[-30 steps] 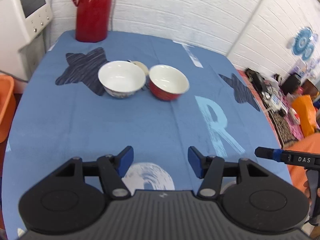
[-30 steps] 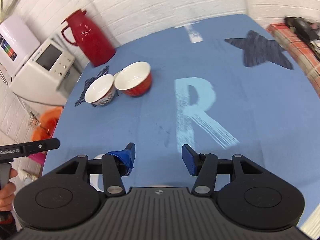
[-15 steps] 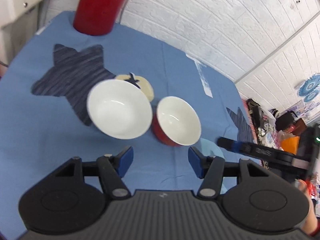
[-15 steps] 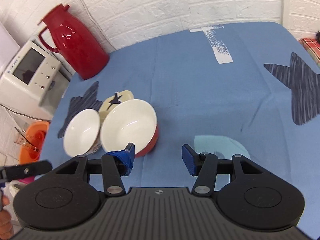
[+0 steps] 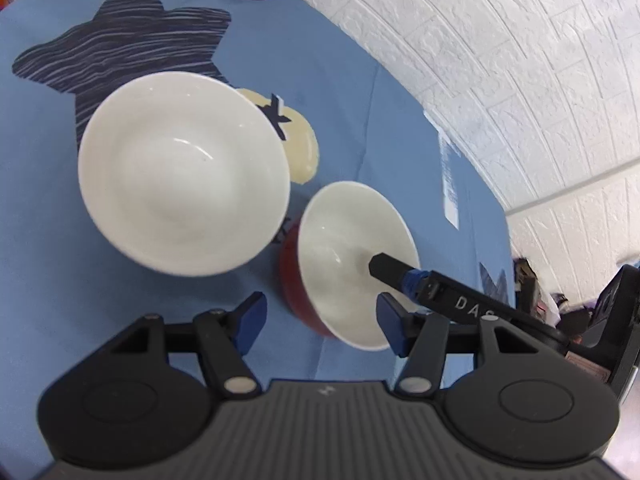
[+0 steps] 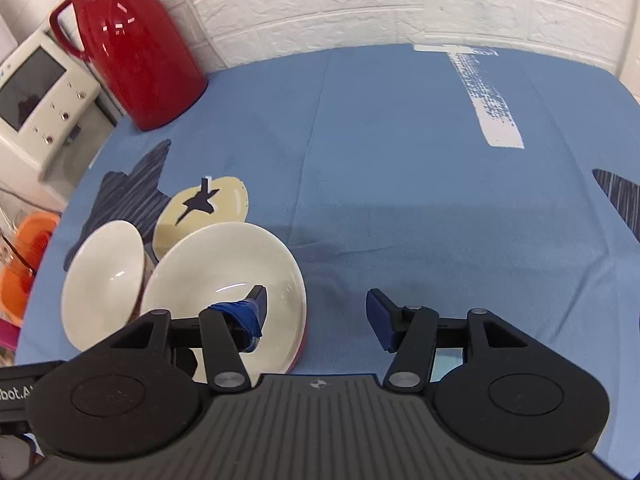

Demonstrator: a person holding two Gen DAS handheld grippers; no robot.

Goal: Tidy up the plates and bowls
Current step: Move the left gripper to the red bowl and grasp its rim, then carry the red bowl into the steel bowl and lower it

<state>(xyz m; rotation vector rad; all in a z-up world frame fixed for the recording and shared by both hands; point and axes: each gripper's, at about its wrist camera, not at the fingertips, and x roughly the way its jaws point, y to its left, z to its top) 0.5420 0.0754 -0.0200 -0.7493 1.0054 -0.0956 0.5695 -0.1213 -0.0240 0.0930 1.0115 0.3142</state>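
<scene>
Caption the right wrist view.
Right hand-held gripper, open, straddles the red bowl rim beside a white bowl.

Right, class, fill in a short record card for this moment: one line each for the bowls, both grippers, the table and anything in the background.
white bowl: upright on the cloth, beside the red one, untouched
red bowl: white inside, upright
right gripper: open, one finger inside the red bowl, the other outside its rim
left gripper: open, near the red bowl's rim, holding nothing
tablecloth: blue, with star prints
red jug: far edge, by the brick wall
</scene>
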